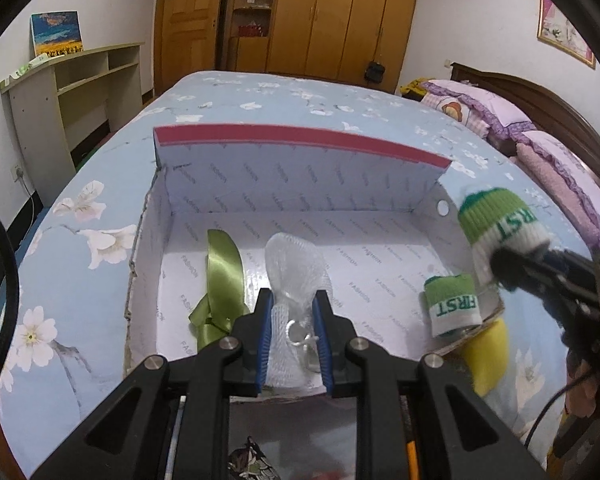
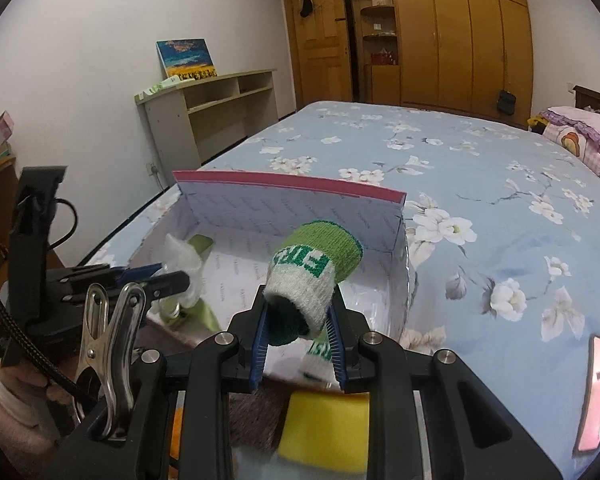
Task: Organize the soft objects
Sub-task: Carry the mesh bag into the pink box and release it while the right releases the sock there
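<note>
- Your left gripper [image 1: 292,344] is clamped on a white mesh pouch [image 1: 296,280]; the blue pads pinch its lower, gathered end, so the loose upper part stands up free in the centre of the left wrist view, over the floor of the open shoebox [image 1: 380,256]. Gripping near the drawstring probably keeps the limp mesh from sliding out.
- Your right gripper [image 2: 298,344] is closed on a green-and-white knitted wristband [image 2: 316,272], pinched at its white end, with the green end sticking up and away toward the middle of the right wrist view. In the left wrist view it shows at the right edge, just past the box's right wall.
- Both loads sit directly ahead of their jaws, between the pads, so neither needs reaching for; what remains, I judge, is carrying them over the box and letting go.
- Already inside the box: a green satin ribbon [image 1: 222,276] at lower left of the floor, just left of your left fingers, and a second matching wristband [image 1: 452,306] against the right wall.
- A yellow plush item [image 1: 490,356] lies outside the box on the flowered bedsheet [image 1: 92,240], lower right, not yet stowed.
- The box lid stands upright at the back, leaving the opening clear from your side.
</note>
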### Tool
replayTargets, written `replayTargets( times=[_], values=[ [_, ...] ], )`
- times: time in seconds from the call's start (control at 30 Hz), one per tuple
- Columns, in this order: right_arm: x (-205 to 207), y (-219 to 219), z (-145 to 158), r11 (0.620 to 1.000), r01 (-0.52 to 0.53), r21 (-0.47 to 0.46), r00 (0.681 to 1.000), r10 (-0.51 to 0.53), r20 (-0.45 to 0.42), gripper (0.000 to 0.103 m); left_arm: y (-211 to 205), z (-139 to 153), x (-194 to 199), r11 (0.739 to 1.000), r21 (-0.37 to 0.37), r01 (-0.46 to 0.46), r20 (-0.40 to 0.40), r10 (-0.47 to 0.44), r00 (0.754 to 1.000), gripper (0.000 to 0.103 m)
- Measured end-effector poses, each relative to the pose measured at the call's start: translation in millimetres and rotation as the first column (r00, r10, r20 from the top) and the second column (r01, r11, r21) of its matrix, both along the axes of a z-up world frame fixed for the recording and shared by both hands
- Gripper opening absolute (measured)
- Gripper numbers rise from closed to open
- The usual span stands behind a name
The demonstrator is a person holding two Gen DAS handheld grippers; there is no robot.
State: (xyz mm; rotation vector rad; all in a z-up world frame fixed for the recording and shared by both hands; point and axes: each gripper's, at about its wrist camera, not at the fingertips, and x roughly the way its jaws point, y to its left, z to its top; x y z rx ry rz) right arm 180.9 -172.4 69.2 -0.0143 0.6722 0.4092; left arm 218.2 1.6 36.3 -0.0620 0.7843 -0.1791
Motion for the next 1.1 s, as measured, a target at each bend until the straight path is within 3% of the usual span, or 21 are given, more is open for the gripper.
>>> replayTargets(
  times=[0.53, 0.9, 1.1],
  values=[
    [60, 0, -37, 0.998, 0.023, -0.056, 0.999, -0.025, -0.035, 0.027, -6, -26, 15, 1.0, 0.025, -0.004, -0.052, 0.006, 0.999, 0.021],
    [71, 0, -54, 0.998, 0.019, -0.067, 0.997, -0.024, -0.076, 0.027, -3, -28, 16, 1.0, 0.022, -0.007, -0.053, 0.008, 0.999, 0.021],
    [71, -1, -54, 0.998, 0.023, -0.06, 0.996, -0.028, -0.084, 0.034, -7, -26, 13, 0.999, 0.033, -0.003, -0.048, 0.004, 0.999, 0.031]
  ],
)
